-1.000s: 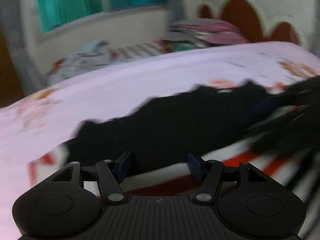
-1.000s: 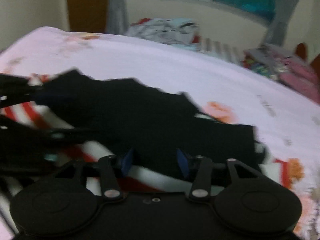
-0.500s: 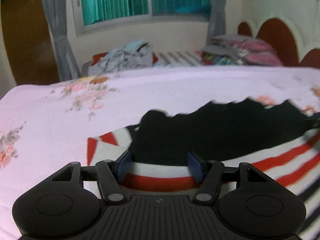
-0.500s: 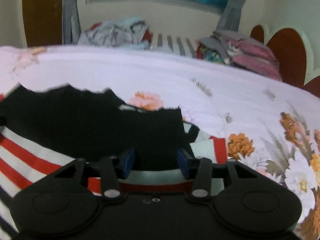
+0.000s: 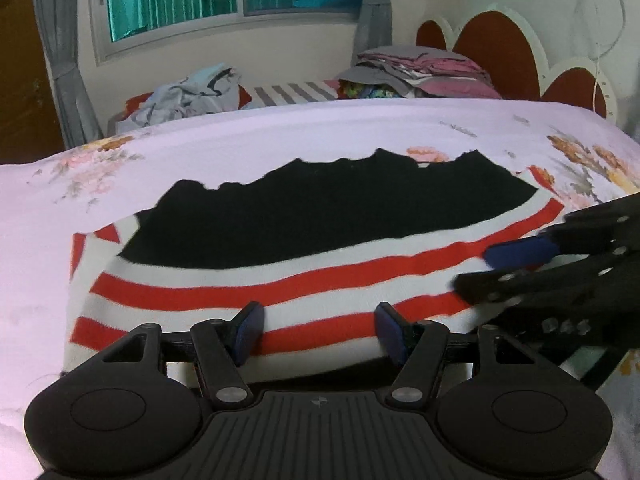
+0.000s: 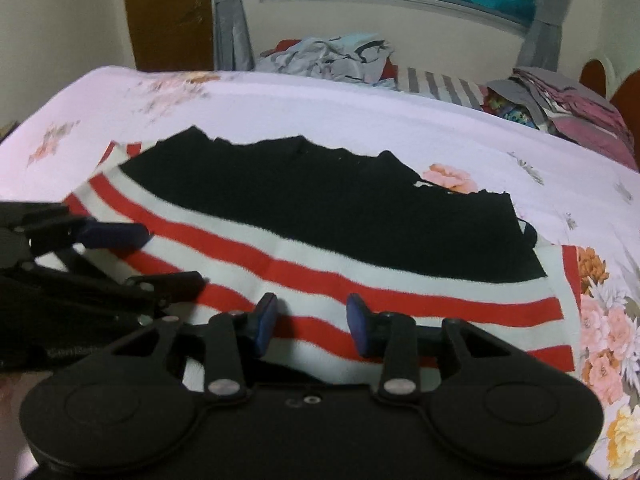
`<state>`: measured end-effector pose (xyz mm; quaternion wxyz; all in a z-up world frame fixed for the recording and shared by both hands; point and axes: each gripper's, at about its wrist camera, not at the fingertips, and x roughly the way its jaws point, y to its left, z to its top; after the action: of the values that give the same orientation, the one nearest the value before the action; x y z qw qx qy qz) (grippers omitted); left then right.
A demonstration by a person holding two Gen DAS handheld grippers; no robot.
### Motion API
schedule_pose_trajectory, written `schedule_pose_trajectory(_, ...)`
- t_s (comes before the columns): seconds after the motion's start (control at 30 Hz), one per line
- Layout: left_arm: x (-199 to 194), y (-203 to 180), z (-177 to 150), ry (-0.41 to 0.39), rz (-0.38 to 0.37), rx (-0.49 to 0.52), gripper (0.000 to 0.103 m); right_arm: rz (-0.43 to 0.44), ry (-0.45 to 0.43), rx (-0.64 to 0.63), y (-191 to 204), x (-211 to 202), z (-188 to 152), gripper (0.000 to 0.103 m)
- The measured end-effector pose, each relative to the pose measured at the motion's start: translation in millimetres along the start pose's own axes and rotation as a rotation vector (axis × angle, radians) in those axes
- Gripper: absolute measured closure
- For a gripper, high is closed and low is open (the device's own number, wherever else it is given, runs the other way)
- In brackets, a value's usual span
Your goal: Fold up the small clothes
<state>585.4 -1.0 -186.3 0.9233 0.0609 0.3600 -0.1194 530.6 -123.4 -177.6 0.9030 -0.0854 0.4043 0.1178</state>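
A small garment with a black top part and red and white stripes (image 5: 304, 276) lies flat on the floral bed; it also shows in the right wrist view (image 6: 360, 280). My left gripper (image 5: 318, 334) is open, its blue pads either side of the near striped hem. My right gripper (image 6: 312, 322) is open over the same hem, further right. Each gripper shows in the other's view: the right gripper (image 5: 560, 264) at the garment's right side, the left gripper (image 6: 100, 256) at its left side.
The pale floral bedsheet (image 5: 280, 136) spreads around the garment. A heap of unfolded clothes (image 5: 192, 92) and a stack of folded ones (image 5: 420, 72) lie at the far edge below the window. A red headboard (image 5: 492, 40) stands at the right.
Both grippers have pulled back towards the near edge. The garment now lies spread flat with more of its striped part in view. The blur of a second ago is gone.
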Motion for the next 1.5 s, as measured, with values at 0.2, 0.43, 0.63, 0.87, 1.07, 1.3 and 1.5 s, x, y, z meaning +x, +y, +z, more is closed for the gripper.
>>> schedule_pose_trajectory(0.2,-9.5,38.0,-8.4,0.012,0.066,-0.038,0.041,-0.11,0.02,0.039,-40.3,-9.4,-11.8,0.093)
schedule_pose_trajectory(0.43,-25.9,87.7,-27.6,0.005,0.112,-0.125,0.041,-0.205,0.04,0.127,-100.6,-30.5,-40.4,0.103)
schedule_pose_trajectory(0.63,-51.1,59.1,-23.2,-0.044,0.07,-0.123,0.041,-0.153,-0.07,0.137,-66.1,-70.3,-39.8,0.08)
schedule_pose_trajectory(0.87,-47.8,-4.9,-32.3,0.013,-0.01,-0.067,0.041,0.002,-0.026,0.077,15.1,-59.9,-43.8,0.084)
schedule_pose_trajectory(1.07,-52.5,-3.7,-53.7,0.045,0.029,-0.086,0.041,-0.011,0.042,0.018,28.7,-50.1,-60.0,0.084)
schedule_pose_trajectory(1.3,-69.5,39.8,-68.2,0.047,0.113,-0.133,0.041,-0.126,0.041,0.079,-23.6,-74.2,-81.5,0.085)
schedule_pose_trajectory(1.5,-72.3,66.3,-80.0,0.049,0.124,-0.21,0.041,-0.179,0.067,0.174,-69.5,-86.5,-105.7,0.087)
